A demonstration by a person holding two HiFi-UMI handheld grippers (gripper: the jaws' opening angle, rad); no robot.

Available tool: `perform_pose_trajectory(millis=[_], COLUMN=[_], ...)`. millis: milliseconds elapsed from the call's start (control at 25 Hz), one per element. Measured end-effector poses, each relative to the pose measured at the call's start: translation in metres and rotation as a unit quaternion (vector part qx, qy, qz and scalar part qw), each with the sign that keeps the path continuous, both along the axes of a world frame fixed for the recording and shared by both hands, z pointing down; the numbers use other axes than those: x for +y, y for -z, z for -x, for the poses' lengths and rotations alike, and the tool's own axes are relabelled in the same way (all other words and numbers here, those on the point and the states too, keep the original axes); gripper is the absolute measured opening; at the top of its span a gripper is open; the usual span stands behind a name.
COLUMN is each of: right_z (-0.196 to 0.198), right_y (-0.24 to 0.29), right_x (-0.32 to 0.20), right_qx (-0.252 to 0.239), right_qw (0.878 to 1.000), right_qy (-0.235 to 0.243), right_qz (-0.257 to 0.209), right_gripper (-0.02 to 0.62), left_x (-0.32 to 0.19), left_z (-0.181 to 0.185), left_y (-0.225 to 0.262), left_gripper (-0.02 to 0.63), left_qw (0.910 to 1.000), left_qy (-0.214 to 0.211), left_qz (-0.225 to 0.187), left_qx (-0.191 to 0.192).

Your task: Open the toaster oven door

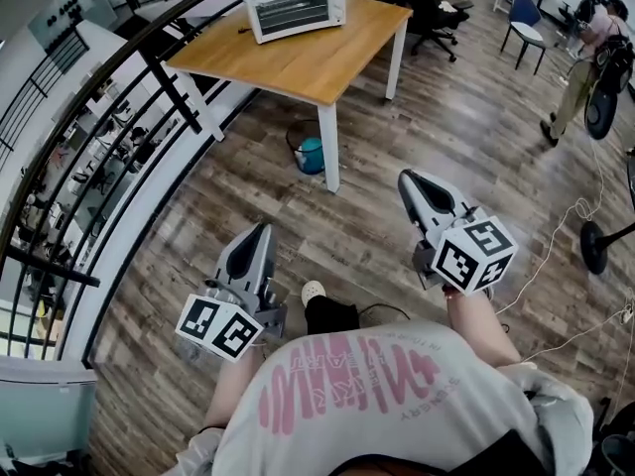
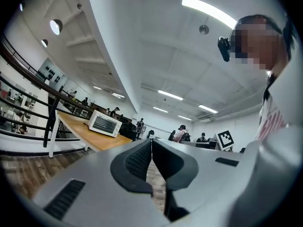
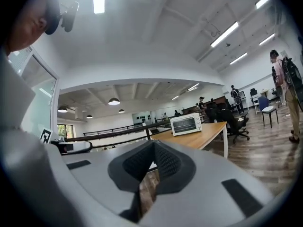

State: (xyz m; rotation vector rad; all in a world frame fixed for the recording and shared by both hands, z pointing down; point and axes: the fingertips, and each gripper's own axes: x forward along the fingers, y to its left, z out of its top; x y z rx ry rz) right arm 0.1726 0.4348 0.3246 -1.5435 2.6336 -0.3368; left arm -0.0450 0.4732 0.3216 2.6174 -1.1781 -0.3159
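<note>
A white toaster oven (image 1: 294, 4) with its glass door closed stands at the far end of a wooden table (image 1: 308, 62). It also shows small in the left gripper view, toaster oven (image 2: 104, 123), and in the right gripper view, toaster oven (image 3: 186, 124). My left gripper (image 1: 263, 230) is held low in front of the person, well short of the table, shut and empty. My right gripper (image 1: 408, 178) is at the same distance on the right, shut with nothing in it. Both point level toward the table.
A black curved railing (image 1: 119, 87) runs along the left. A blue bucket (image 1: 309, 153) sits under the table by its white leg. Office chairs (image 1: 427, 8) stand behind the table. A person (image 1: 585, 58) stands far right; a fan base and cables (image 1: 595, 236) lie on the floor.
</note>
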Motion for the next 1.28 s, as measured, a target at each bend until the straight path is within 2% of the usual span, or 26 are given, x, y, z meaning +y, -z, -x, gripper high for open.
perform_pose_trajectory(millis=[200,560,800,1040,1280], right_z=[0.025,0.066,0.087,0.105,0.113], right_y=[0.009,0.033,0.044,0.050,0.036], right_x=[-0.069,-0.173,-0.218,-0.246,-0.264], right_qx=[-0.001,-0.005,-0.019,0.008,-0.012], right_qw=[1.000,1.000,1.000,0.999,1.000], right_qy=[0.001,-0.006,-0.011,-0.013,-0.013], right_qz=[0.012,-0.003,-0.013,-0.034,-0.004], right_gripper=[0.006,0.006,0.006,0.006,0.008], left_x=[-0.071,-0.179,-0.223,-0.254,-0.269], left_z=[0.018,0.059,0.079,0.103,0.111], left_y=[0.015,0.044,0.053,0.062,0.051], left_gripper=[0.021,0.021,0.021,0.021,0.021], left_qw=[1.0000,0.9996,0.9989,0.9985,0.9992], left_qy=[-0.006,-0.019,-0.030,-0.019,-0.022], left_qz=[0.000,-0.023,-0.034,-0.050,-0.033], left_qx=[-0.001,-0.002,-0.007,-0.001,0.002])
